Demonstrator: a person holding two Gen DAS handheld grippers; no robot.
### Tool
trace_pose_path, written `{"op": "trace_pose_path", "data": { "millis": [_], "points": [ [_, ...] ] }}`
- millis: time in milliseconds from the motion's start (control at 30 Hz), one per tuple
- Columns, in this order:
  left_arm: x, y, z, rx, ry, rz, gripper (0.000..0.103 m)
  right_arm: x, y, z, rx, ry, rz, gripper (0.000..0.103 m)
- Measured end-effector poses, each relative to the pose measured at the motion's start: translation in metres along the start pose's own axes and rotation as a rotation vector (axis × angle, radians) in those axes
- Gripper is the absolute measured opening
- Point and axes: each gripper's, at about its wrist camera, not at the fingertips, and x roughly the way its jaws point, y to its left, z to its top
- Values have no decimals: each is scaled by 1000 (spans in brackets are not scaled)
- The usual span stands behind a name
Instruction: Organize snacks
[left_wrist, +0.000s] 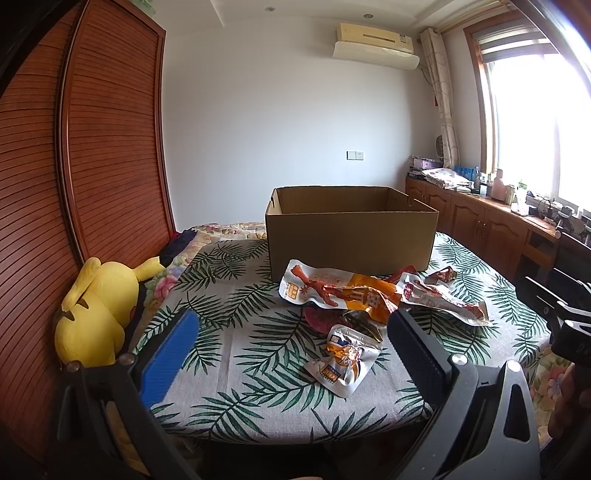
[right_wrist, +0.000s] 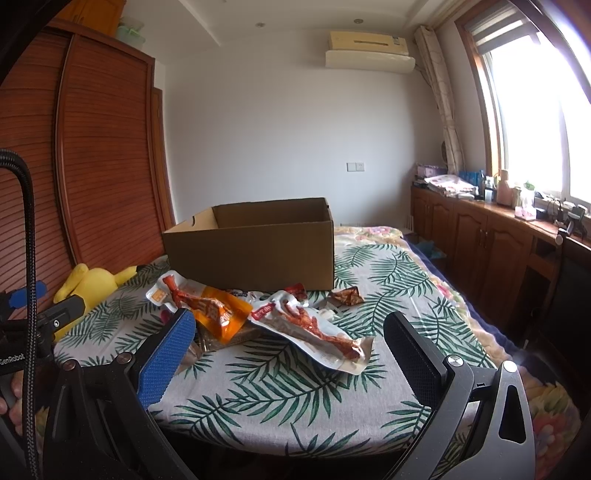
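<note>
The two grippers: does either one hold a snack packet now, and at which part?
Nothing is held. The left gripper and the right gripper are both open, and the snack packets lie loose on the table before the cardboard box.

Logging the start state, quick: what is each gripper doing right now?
Left gripper: open, holding nothing, above the snack packets.
Right gripper: open, holding nothing.
</note>
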Motion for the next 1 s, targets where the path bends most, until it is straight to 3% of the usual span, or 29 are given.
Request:
{"op": "trace_pose_path", "data": {
  "millis": [1000],
  "points": [
    [1, -3, -1, 12, 6, -8, 103, 1, 2, 2, -10, -1, -5, 103]
  ]
}}
